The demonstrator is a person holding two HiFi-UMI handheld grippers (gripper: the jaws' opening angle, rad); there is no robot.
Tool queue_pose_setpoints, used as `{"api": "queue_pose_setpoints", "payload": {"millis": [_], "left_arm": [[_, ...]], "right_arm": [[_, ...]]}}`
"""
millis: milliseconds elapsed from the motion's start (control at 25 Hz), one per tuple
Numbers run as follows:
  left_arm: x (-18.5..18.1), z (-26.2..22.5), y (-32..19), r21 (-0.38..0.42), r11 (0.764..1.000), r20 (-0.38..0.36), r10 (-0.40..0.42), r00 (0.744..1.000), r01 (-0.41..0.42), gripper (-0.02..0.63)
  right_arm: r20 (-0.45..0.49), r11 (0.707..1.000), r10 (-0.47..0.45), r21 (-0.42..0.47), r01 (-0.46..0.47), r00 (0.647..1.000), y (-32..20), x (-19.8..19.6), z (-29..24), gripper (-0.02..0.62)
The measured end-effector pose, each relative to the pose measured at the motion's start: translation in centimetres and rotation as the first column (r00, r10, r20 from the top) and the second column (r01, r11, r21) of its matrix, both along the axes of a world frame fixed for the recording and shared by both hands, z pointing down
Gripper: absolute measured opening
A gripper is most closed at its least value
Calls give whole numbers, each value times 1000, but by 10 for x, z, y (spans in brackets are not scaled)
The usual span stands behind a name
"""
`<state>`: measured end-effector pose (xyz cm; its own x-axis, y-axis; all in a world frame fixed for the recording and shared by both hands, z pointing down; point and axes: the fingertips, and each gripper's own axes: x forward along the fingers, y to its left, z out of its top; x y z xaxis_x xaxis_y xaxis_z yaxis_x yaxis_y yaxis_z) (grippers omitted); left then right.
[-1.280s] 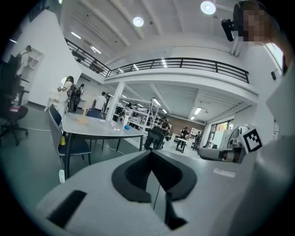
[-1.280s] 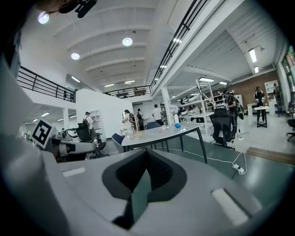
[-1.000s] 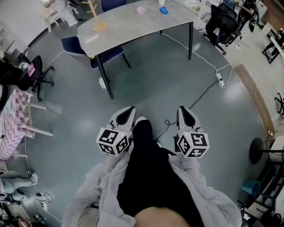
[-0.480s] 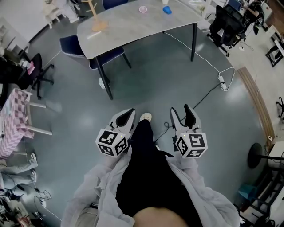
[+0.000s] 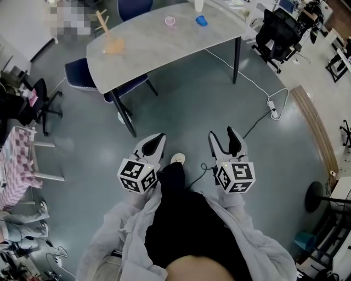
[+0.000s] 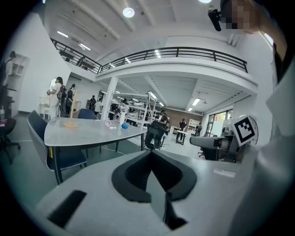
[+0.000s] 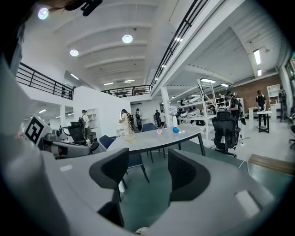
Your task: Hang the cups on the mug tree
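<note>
**Colleague:** What has changed in the last second?

**Me:** Two things. My right tongs (image 5: 221, 134) were pressed together a second ago and have just been opening. They now stand spread, with only bare floor (image 5: 197, 99) between the jaws. I have also walked forward: the worktop (image 5: 164, 52) sits further into the head view than it did.

**Colleague:** And the other one?

**Me:** My left tongs (image 5: 159, 137) are pressed together and pinch nothing. Their own view shows the two jaws meeting in a point.

**Colleague:** Where are the cups?

**Me:** None hangs yet. The pink cup (image 5: 170, 21) and the blue cup (image 5: 202, 21) stand near each other towards the far edge of the worktop. The wooden mug tree (image 5: 107, 35) stands at its left end, well apart from both, and as far as I can see its pegs are bare. A white thing (image 5: 198, 4) stands just beyond the blue cup, and I cannot tell whether it is a cup.

**Colleague:** So where does that leave the task?

**Me:** At the approach, I'd say. Both tongs are well short of the worktop, with open floor in between. Spreading the right tongs looks like getting ready for the first pick, and the blue cup is the nearer one on that side. I'd have to reach across the worktop for it, since both cups stand on the far side. There is also a cable (image 5: 258, 118) on the floor to my right, and I'd keep my feet away from it.
</note>
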<state>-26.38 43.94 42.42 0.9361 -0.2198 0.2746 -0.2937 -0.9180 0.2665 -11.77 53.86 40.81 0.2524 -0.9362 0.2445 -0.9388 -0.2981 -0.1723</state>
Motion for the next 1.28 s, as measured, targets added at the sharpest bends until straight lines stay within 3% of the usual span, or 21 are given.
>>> {"api": "queue_pose_setpoints", "payload": {"millis": [800,1280], "left_arm": [[82,-8,-181,12,999,-7,32,999,-32,-3],[92,9,-218,-31,998,-1,62,998,-62,-3]], "right_arm": [[-1,999,32,11,-32,999,-171,83,-11,281],[29,999,35,-31,-34,999,-208,85,9,281]]}}
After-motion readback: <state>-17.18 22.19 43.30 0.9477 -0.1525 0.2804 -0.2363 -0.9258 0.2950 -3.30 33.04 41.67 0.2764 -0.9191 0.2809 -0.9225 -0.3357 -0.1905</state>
